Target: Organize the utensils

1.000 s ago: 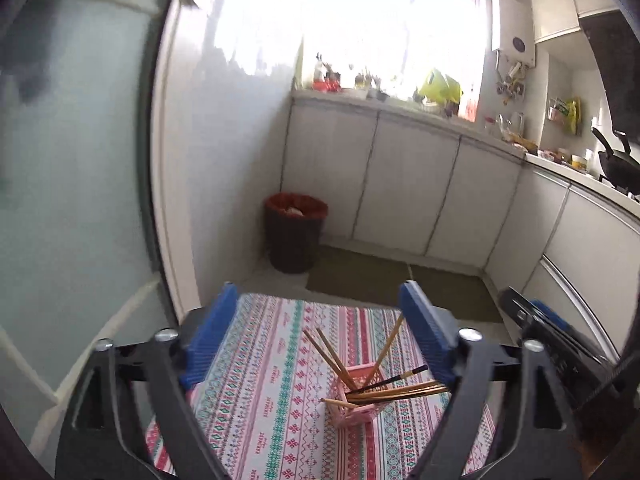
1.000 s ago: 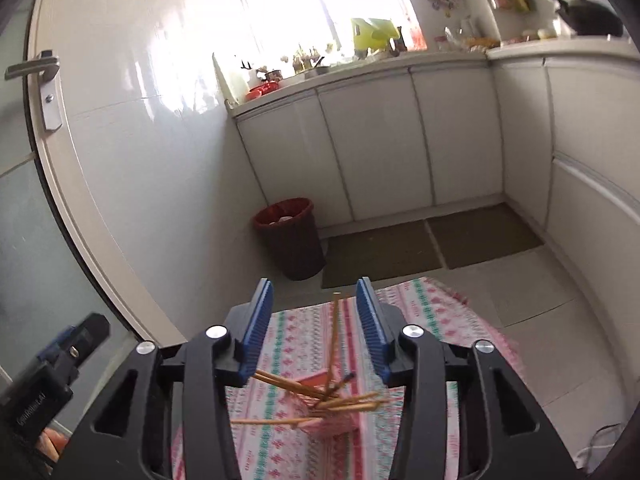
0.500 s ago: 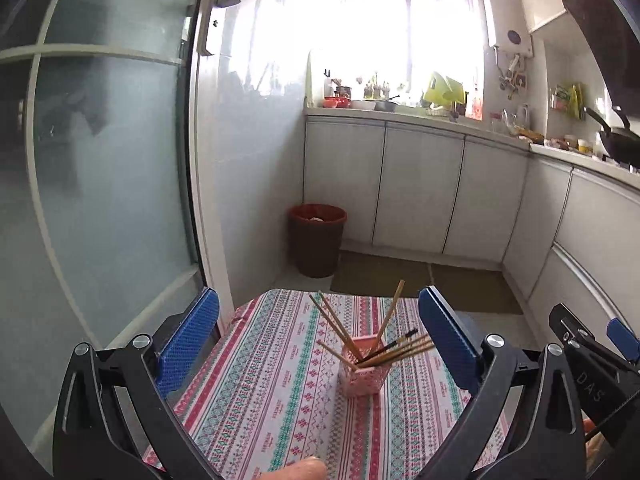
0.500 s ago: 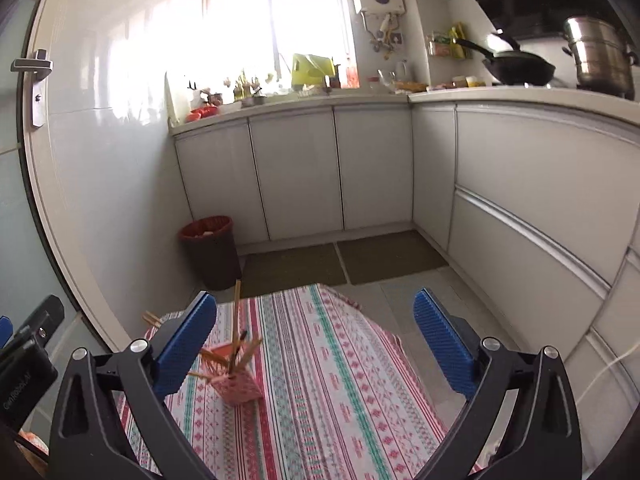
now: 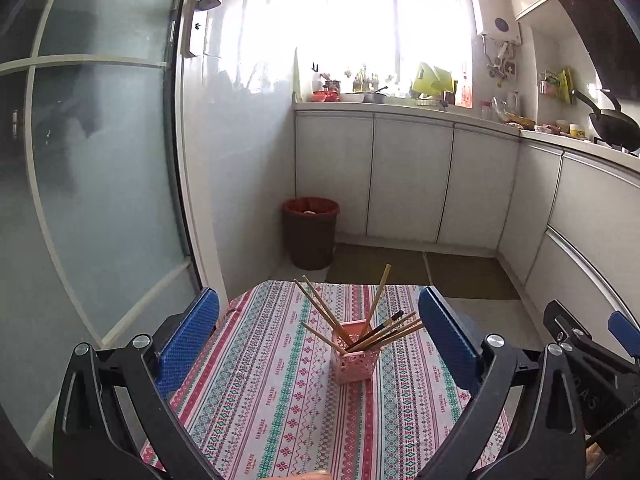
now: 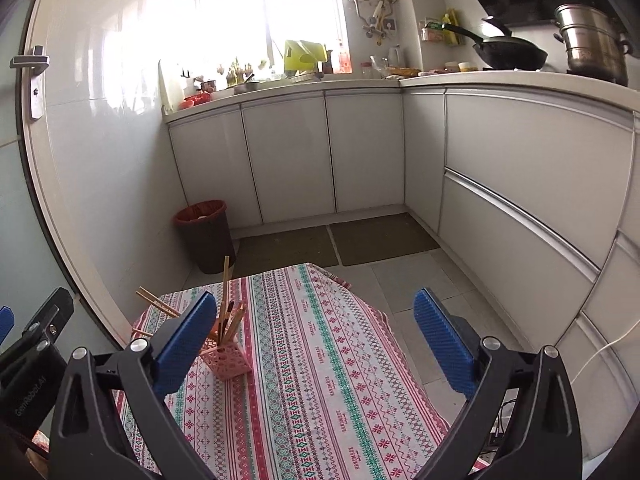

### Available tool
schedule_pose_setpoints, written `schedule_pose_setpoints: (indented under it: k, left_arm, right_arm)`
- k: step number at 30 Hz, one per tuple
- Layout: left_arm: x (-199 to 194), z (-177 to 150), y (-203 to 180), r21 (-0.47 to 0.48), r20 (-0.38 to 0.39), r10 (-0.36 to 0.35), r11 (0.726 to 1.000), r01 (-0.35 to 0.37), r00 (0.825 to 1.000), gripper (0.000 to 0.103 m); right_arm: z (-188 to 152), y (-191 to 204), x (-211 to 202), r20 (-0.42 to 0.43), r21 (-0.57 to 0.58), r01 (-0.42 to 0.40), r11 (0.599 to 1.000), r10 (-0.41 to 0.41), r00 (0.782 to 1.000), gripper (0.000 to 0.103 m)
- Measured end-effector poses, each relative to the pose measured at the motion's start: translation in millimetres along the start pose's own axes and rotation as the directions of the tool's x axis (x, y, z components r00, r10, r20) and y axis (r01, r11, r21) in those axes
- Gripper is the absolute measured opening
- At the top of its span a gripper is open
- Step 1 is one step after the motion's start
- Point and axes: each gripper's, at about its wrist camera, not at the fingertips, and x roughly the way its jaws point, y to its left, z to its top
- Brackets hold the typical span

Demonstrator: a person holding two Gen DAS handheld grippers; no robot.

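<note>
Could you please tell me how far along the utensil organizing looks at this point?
Done: the chopsticks all stand in the pink holder on the patterned tablecloth, splayed at different angles. In hand: nothing; the left gripper and right gripper are both open and empty. Left: no loose utensils are visible on the cloth, so at most tidying.

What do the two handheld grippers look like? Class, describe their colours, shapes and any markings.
The left gripper and right gripper look alike: black angular frames with triangular cut-outs, silver round bolts at the joints, and two fingers faced with blue textured pads. White lettering marks the left gripper's body in the right wrist view. No sleeves or cables show.
</note>
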Motion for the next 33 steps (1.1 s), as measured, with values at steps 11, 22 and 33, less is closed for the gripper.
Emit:
schedule_pose_setpoints:
  k: [11,22,33]
  left_arm:
    - [3.4,-3.2,-4.8,0.009,-0.005,0.006,1.000,-0.006,1.000,0.096]
    - [5.5,-3.5,-6.0,0.012,-0.006,0.007,1.000,-0.007,1.000,0.096]
    - [7.3,-5.7,-6.7,0.016,-0.009,0.010,1.000,-0.010,1.000,0.096]
  right_arm:
    - [-0.4,-5.6,10.0,-0.033,0.027,-0.012,1.000,0.012,0.999,0.096]
    - [-3.2,-1.5,11.3,-0.044,0.025,-0.024,0.999,0.025,0.999,0.096]
    - [-3.1,-1.8,14.8,-0.058,0.025,-0.031,0.999,0.032,0.998,0.096]
